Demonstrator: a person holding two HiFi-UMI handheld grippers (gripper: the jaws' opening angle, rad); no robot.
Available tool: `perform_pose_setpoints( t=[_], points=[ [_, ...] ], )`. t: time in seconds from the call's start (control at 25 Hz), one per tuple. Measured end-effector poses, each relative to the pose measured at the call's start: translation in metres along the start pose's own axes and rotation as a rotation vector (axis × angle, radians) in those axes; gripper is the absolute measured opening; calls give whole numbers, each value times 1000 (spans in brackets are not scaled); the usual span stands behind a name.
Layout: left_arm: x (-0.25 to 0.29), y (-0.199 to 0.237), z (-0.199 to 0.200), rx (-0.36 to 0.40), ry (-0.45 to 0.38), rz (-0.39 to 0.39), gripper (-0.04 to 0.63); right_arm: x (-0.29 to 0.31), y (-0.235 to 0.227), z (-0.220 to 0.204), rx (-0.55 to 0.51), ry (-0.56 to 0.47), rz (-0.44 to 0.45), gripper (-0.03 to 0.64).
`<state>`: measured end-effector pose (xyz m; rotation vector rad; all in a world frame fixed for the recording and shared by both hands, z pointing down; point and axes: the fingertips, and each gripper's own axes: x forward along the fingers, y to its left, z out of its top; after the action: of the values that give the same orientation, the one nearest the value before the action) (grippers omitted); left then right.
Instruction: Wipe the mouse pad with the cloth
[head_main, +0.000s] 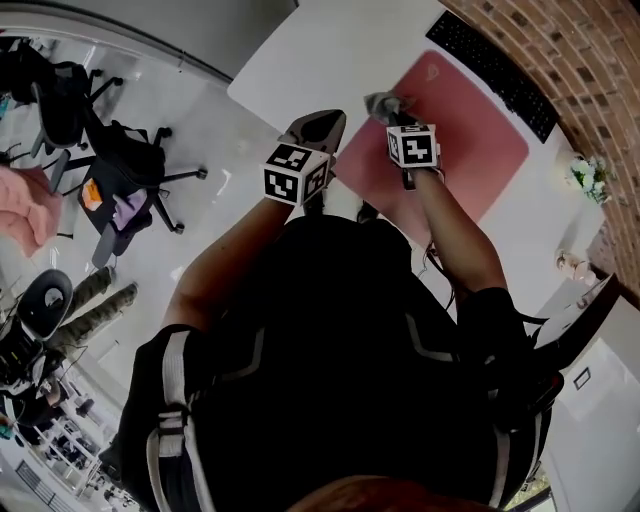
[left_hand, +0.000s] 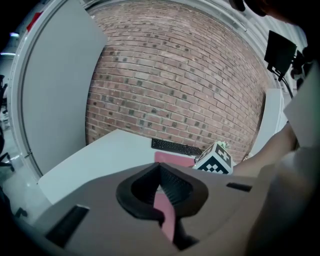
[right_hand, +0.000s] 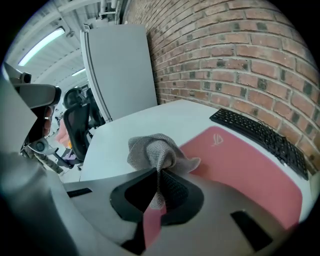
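Observation:
A pink mouse pad (head_main: 470, 140) lies on the white desk (head_main: 330, 50), in front of a black keyboard (head_main: 495, 72). My right gripper (head_main: 388, 108) is shut on a grey cloth (right_hand: 155, 152), which bunches up above the pad's near-left corner (right_hand: 240, 165). In the head view the cloth (head_main: 388, 103) shows just beyond the marker cube. My left gripper (head_main: 318, 128) hangs at the desk's near edge, left of the pad, jaws together with nothing between them. In the left gripper view the pad (left_hand: 175, 158) and the right gripper's cube (left_hand: 215, 160) lie ahead.
A brick wall (head_main: 580, 50) backs the desk. A small plant (head_main: 585, 175) stands at the desk's right end. Office chairs (head_main: 120, 160) stand on the floor to the left. A grey partition (right_hand: 120, 70) rises at the desk's far end.

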<state>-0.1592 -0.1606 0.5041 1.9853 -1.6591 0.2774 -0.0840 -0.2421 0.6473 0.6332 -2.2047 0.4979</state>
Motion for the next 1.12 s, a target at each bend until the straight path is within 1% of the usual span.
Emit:
perform_pose_setpoints(
  t=[0.08,0.36,0.64,0.84,1.12],
  points=[
    [3,-3,0,6,4,-12,2,-5,-4,-7,15,4,-11,26],
    [19,-27,-2,35,29,-82,2,-32,-33,-36,68,5,-91,26],
    [36,-58,-6,69,50,-165,2,-61,-64,-71,175,4,-170,26],
    [44,-76,-7,95,51,-200,2,-84,-83,-94,226,-7,-225,26],
    [53,-101,-13,118,74,-271,2,-120,-120,-135,325,2,-331,26]
  ],
)
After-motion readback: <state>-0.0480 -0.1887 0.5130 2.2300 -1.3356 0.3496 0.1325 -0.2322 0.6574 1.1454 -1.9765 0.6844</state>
